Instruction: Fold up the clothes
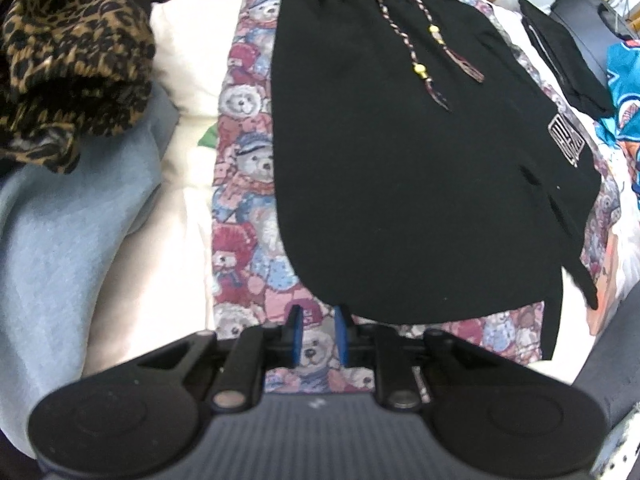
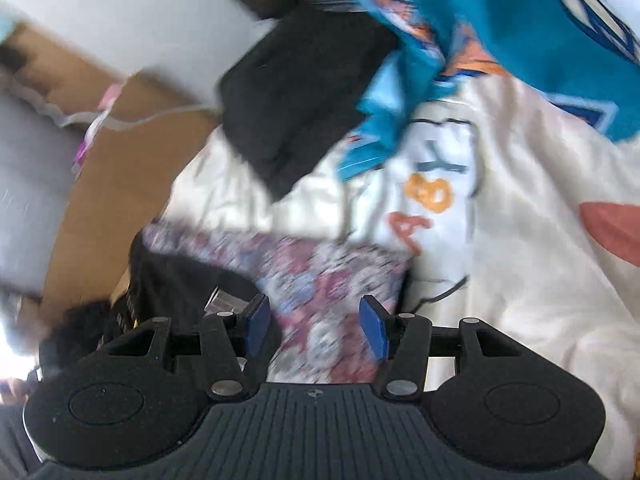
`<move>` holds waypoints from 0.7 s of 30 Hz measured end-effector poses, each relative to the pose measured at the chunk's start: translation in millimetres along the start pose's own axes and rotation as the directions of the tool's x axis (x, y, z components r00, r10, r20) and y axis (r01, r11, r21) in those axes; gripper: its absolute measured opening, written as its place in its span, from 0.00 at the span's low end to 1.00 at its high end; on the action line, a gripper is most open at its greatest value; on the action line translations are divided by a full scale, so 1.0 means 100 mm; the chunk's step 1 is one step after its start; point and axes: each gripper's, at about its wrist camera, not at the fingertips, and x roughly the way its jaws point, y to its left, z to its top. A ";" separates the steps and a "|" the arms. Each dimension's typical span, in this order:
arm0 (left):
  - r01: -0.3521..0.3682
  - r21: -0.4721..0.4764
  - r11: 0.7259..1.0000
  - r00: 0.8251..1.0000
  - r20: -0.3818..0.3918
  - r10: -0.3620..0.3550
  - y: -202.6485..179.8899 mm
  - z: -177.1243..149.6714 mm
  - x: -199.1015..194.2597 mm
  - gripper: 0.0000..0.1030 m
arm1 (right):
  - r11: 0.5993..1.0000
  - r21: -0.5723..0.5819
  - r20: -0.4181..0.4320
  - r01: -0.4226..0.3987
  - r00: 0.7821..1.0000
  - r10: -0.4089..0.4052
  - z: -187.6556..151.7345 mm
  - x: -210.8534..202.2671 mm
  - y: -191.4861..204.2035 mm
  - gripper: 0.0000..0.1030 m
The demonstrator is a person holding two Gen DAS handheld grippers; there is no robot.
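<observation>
A black garment [image 1: 400, 160] with a braided, beaded drawstring [image 1: 424, 56] lies flat and folded on a teddy-bear print cloth [image 1: 244, 160]. My left gripper [image 1: 318, 320] hovers just in front of the garment's near hem, pointing steeply down. Its blue pads stand a narrow gap apart, and only the bear print shows between them. In the blurred right wrist view, my right gripper [image 2: 314, 308] is open over the bear print cloth [image 2: 320, 264] with nothing between its pads. An edge of the black garment [image 2: 180, 280] shows to its left.
A leopard-print garment [image 1: 68, 64] and a light blue one [image 1: 60, 240] are heaped at the left. A folded black item [image 2: 296, 112], a teal jersey [image 2: 480, 20] and a white printed cloth [image 2: 520, 200] lie to the right. Brown cardboard [image 2: 120, 160] borders the far side.
</observation>
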 end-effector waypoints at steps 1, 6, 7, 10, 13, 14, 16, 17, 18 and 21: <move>-0.003 -0.002 1.000 1.000 -0.002 0.003 0.01 -0.01 0.00 0.17 | 1.000 0.027 0.003 0.007 1.000 -0.007 0.03 0.04 -0.07 0.53; -0.011 -0.005 1.000 1.000 -0.015 0.011 0.05 -0.07 0.02 0.17 | 0.996 0.078 -0.018 0.044 0.999 -0.043 0.09 0.29 -0.25 0.52; -0.013 -0.005 1.000 1.000 -0.018 0.013 0.06 -0.08 0.03 0.17 | 0.995 0.079 -0.020 0.054 0.998 -0.053 0.09 0.34 -0.26 0.52; -0.015 -0.004 1.000 1.000 -0.023 0.015 0.06 -0.10 0.04 0.18 | 0.993 0.069 -0.014 0.093 0.996 -0.092 0.11 0.47 -0.27 0.52; -0.014 -0.003 1.000 1.000 -0.023 0.014 0.06 -0.11 0.03 0.18 | 0.993 0.038 -0.004 0.114 0.993 -0.114 0.15 0.61 -0.26 0.52; -0.015 -0.001 1.000 1.000 -0.023 0.015 0.06 -0.12 0.03 0.18 | 0.993 0.021 -0.004 0.119 0.993 -0.119 0.17 0.66 -0.25 0.52; -0.016 0.001 1.000 1.000 -0.025 0.016 0.06 -0.12 0.03 0.18 | 0.992 -0.015 -0.007 0.124 0.992 -0.124 0.20 0.73 -0.22 0.52; -0.017 0.002 1.000 0.999 -0.027 0.017 0.06 -0.12 0.04 0.18 | 0.991 -0.036 -0.007 0.127 0.992 -0.127 0.20 0.76 -0.20 0.52; -0.017 0.003 1.000 0.999 -0.030 0.017 0.06 -0.13 0.05 0.18 | 0.990 -0.053 -0.006 0.128 0.992 -0.128 0.20 0.77 -0.18 0.52; -0.020 0.007 1.000 0.999 -0.036 0.020 0.06 -0.13 0.07 0.18 | 0.985 -0.103 -0.031 0.136 0.990 -0.140 0.20 0.78 -0.11 0.52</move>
